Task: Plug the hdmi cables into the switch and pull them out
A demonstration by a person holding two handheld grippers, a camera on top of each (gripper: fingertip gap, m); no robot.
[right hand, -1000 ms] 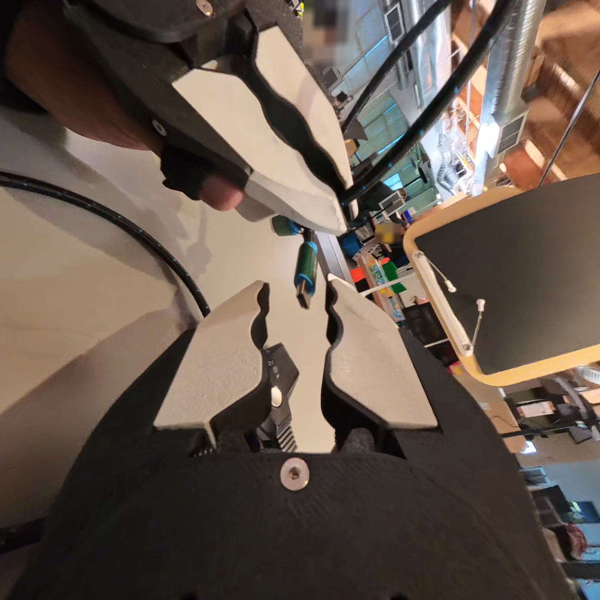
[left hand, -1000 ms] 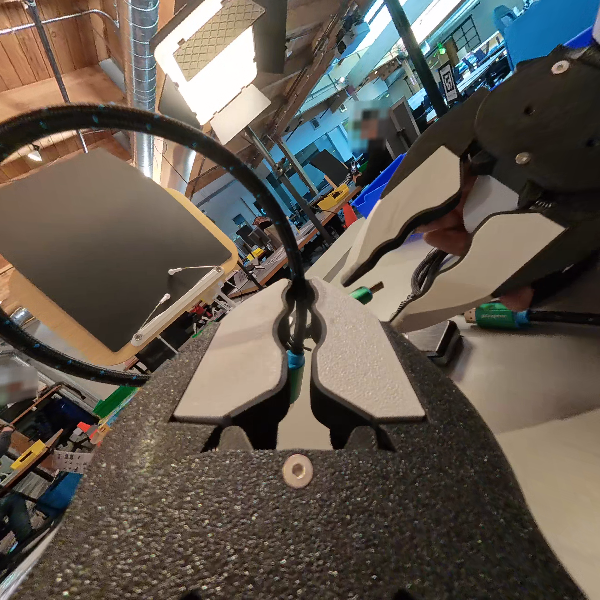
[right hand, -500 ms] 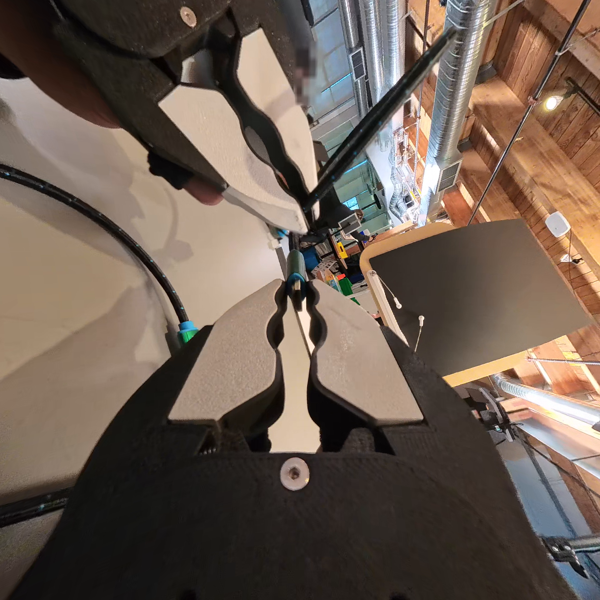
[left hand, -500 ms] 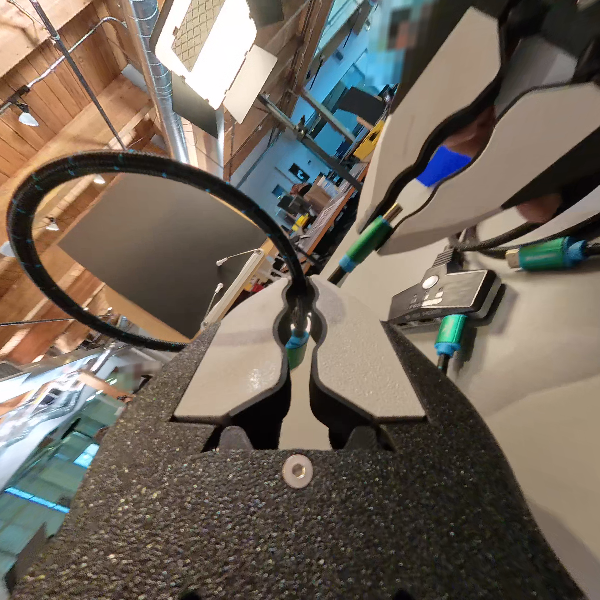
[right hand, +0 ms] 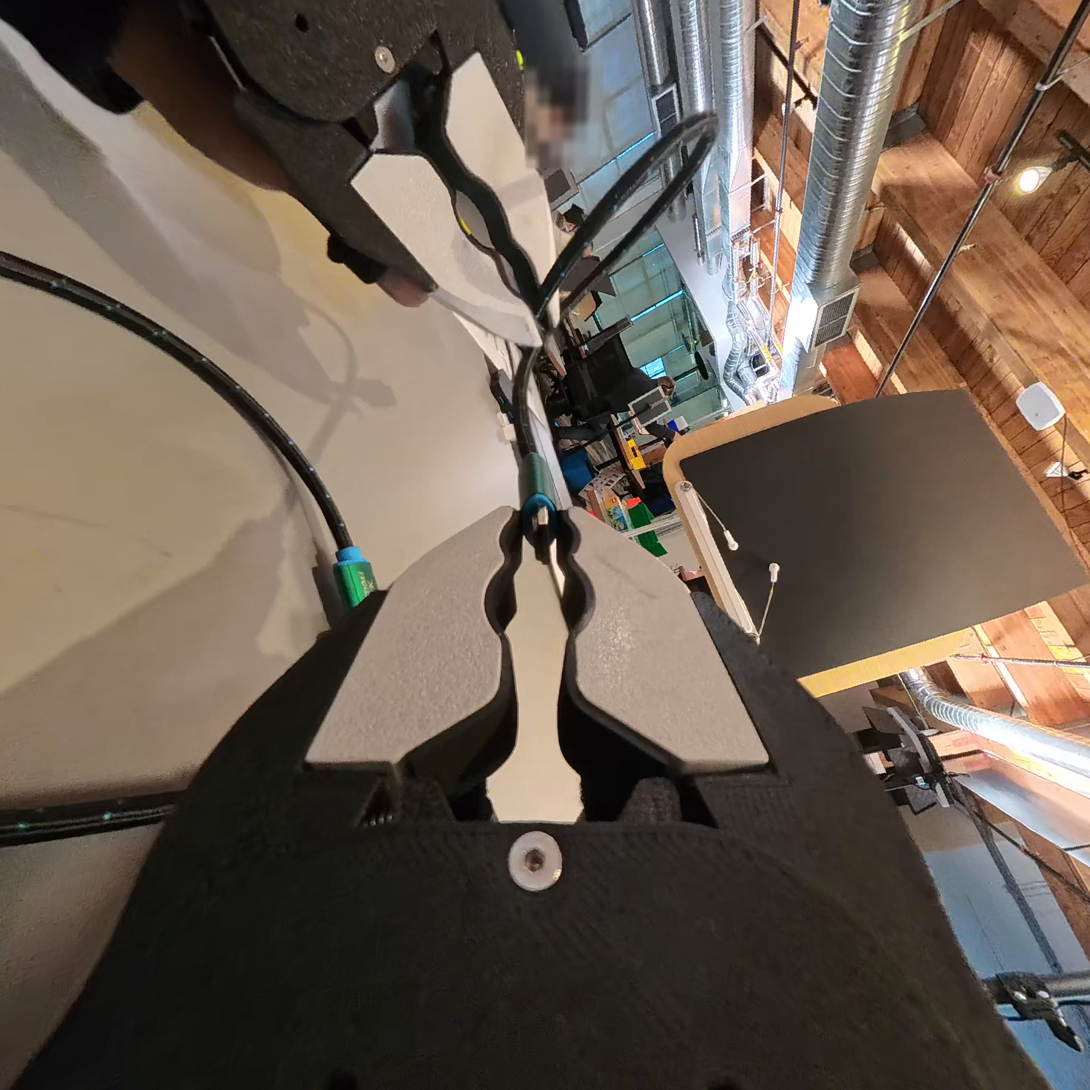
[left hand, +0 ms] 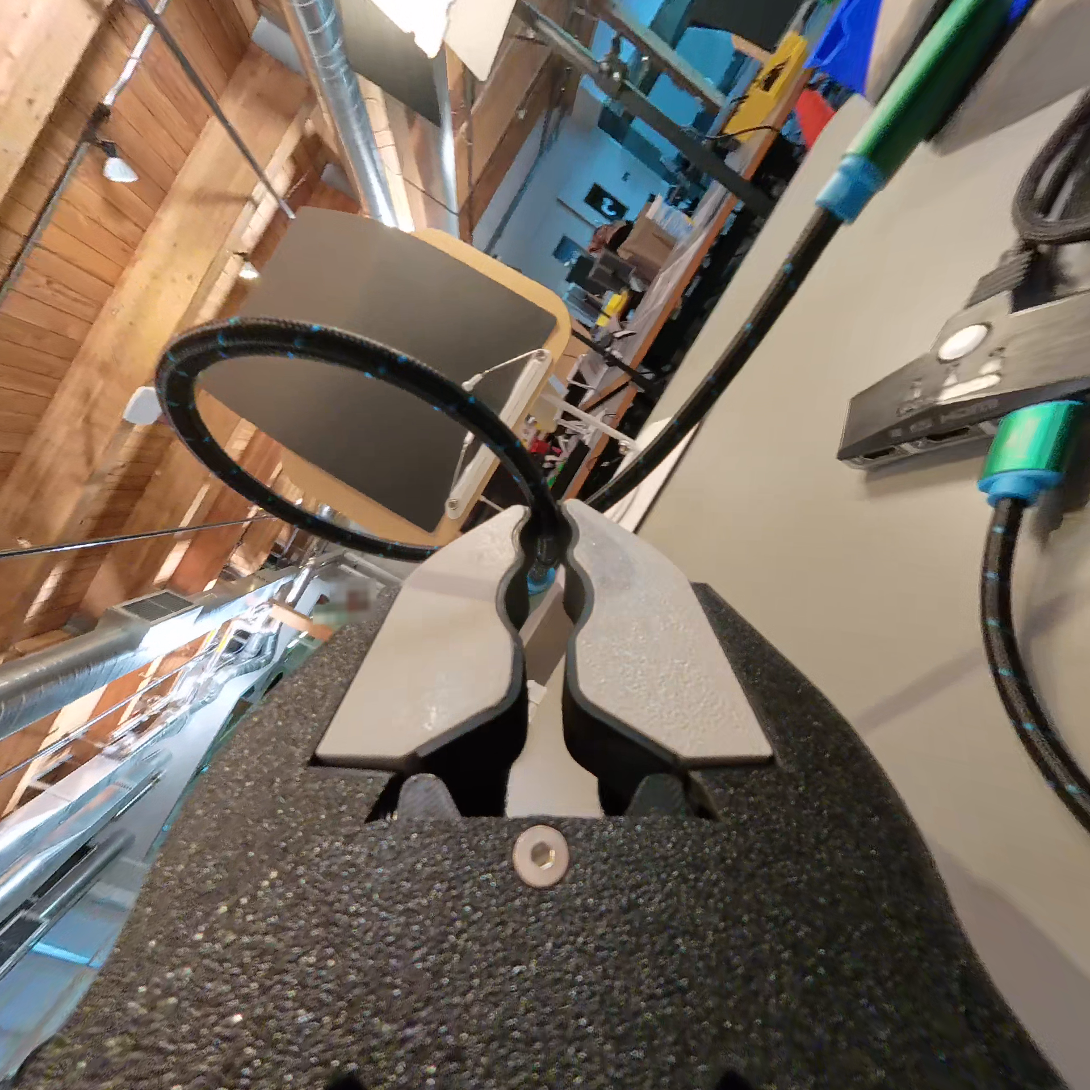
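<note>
Presently both of my tools hold one braided HDMI cable (left hand: 330,348) between them, lifted clear of the pale table (left hand: 796,590). My left gripper (left hand: 544,534) is clenched on the cable itself, pinched in the notch at the tips just above a blue-collared end that is mostly hidden between the fingers; from there the cable curls up in a round loop and runs off toward the other tool. My right gripper (right hand: 539,531) is clamped on the metal tip of a green plug (right hand: 535,481) with a blue collar, plug body poking out beyond the tips, so I judge this grip is for steering the plug while the left hand takes up slack. The black HDMI switch (left hand: 967,395) lies flat on the table, well apart from the plug I carry; it shows only in the left view. A second green plug (left hand: 1032,448) lies right at its front edge, whether seated in a port I cannot tell. Front sockets beside it look free. Another green plug (right hand: 354,581) rests on the table by my right fingers. Likely next: swing the held plug round to face a socket, which calls for squaring it first
</note>
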